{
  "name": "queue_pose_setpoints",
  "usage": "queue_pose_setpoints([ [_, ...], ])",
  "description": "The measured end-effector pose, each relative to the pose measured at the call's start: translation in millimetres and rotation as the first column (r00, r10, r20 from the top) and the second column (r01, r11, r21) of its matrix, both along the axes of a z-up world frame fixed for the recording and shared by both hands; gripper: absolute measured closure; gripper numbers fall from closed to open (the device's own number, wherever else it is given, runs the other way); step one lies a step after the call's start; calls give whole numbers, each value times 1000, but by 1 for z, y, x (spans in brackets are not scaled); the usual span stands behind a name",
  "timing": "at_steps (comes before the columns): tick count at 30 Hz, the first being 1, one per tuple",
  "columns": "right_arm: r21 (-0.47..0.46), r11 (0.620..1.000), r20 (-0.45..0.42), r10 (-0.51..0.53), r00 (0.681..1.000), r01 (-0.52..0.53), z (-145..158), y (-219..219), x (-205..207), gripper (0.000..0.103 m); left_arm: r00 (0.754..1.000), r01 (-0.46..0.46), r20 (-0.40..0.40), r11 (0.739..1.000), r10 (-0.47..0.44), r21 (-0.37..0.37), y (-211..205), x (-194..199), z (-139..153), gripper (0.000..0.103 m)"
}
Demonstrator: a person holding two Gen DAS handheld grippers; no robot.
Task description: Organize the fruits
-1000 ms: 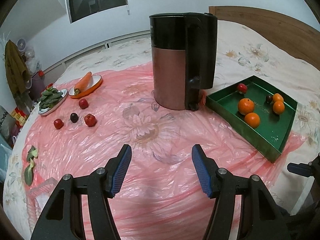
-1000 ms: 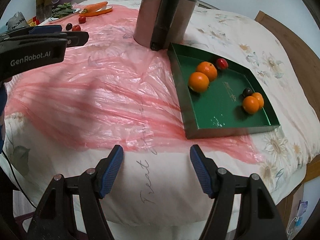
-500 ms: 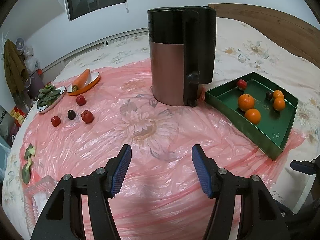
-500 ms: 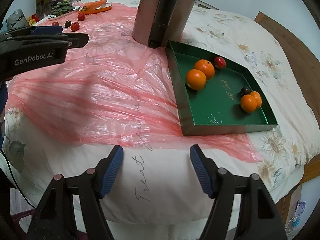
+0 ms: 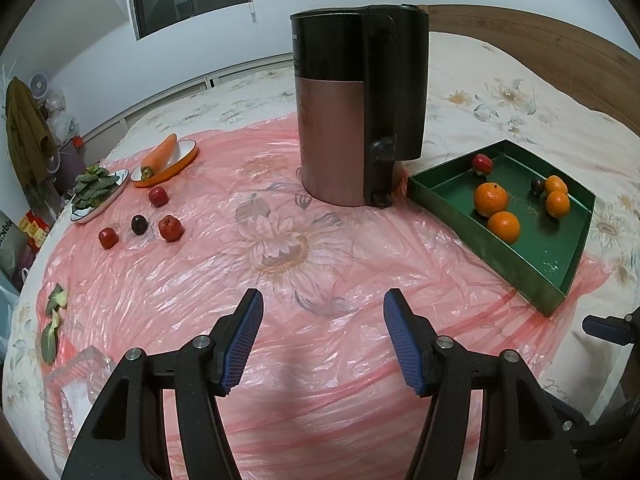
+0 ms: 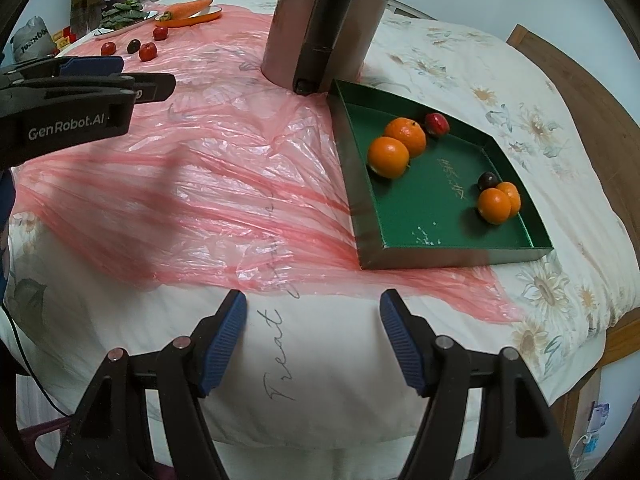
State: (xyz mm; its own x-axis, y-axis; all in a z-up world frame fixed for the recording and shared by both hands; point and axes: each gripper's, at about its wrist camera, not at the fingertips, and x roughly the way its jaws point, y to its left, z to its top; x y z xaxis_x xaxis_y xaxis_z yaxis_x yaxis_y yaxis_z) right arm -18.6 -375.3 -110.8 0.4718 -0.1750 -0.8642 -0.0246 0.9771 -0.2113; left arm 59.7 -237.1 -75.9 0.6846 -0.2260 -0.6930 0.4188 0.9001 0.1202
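Note:
A green tray [image 5: 480, 224] on the right holds two big oranges [image 5: 491, 199], two small oranges [image 5: 557, 204], a red fruit [image 5: 482, 163] and a dark plum [image 5: 537, 186]. Far left on the pink plastic sheet lie three red fruits [image 5: 171, 228] and a dark plum [image 5: 139, 224]. My left gripper [image 5: 323, 304] hangs open and holds nothing, over the sheet's near middle. My right gripper [image 6: 313, 304] is open too, above the bed's front edge, short of the tray [image 6: 460, 258] and its oranges [image 6: 389, 157].
A tall copper-and-black kettle [image 5: 360, 104] stands between the loose fruits and the tray. A carrot on an orange plate [image 5: 160, 156] and a plate of greens [image 5: 94, 190] sit at the far left. Leaf scraps [image 5: 54, 320] lie near the left edge. A wooden headboard [image 5: 520, 32] runs behind.
Both views have drifted only very slightly. No fruit has moved, and both grippers keep the same gap.

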Motion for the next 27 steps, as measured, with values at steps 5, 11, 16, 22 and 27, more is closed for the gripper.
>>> queue_pose_setpoints([
  [5,-7,1000,-1,2,1000,-2,0,1,1,0,1000,-2,-1,1000,2,-2,2,0,0,46],
  [11,-18,1000,-6,11,1000,-12,-2,5,2,0,1000,-11,-7,1000,11,-4,7,1,-2,46],
  [16,-21,1000,-13,21,1000,-21,-2,8,2,0,1000,-13,-9,1000,13,-7,9,2,-3,46],
  [22,-1,1000,-64,21,998,-21,-1,9,-11,0,1000,-15,-18,1000,15,-27,13,4,-2,46],
  [27,-5,1000,-118,8,993,-9,-4,11,-29,0,1000,-5,-22,999,4,-54,13,3,1,46],
])
